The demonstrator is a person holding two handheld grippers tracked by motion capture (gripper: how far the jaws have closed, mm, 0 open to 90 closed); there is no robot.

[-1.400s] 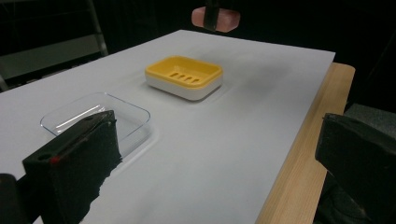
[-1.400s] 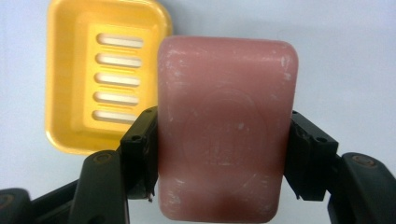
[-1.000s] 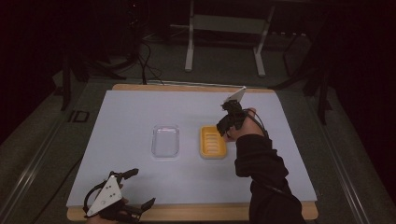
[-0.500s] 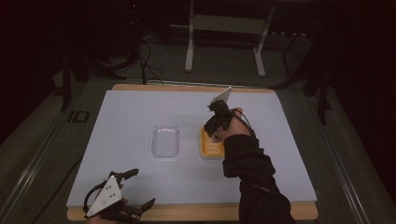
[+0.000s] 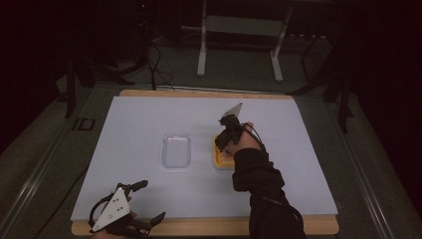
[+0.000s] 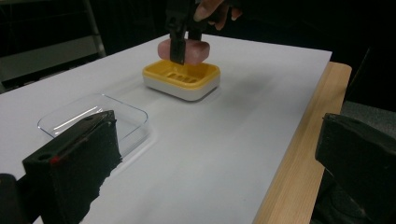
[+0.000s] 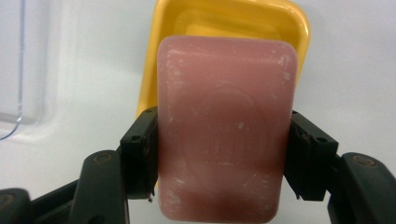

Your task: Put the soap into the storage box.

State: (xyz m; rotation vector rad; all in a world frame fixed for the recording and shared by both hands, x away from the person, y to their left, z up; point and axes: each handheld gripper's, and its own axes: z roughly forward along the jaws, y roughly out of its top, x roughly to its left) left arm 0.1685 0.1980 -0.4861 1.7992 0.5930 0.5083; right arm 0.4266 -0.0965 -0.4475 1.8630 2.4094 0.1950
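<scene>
R gripper [image 7: 219, 154] clamps pink soap [image 7: 226, 126]; yellow dish [image 7: 233, 28] mostly hidden.

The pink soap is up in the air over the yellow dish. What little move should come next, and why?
Probably lower it straight down. The right gripper pinches the pink soap by its long sides, and in the left gripper view it hangs just above the yellow dish, not resting in it. The dish tray looks bare, so a short drop should seat it.
</scene>
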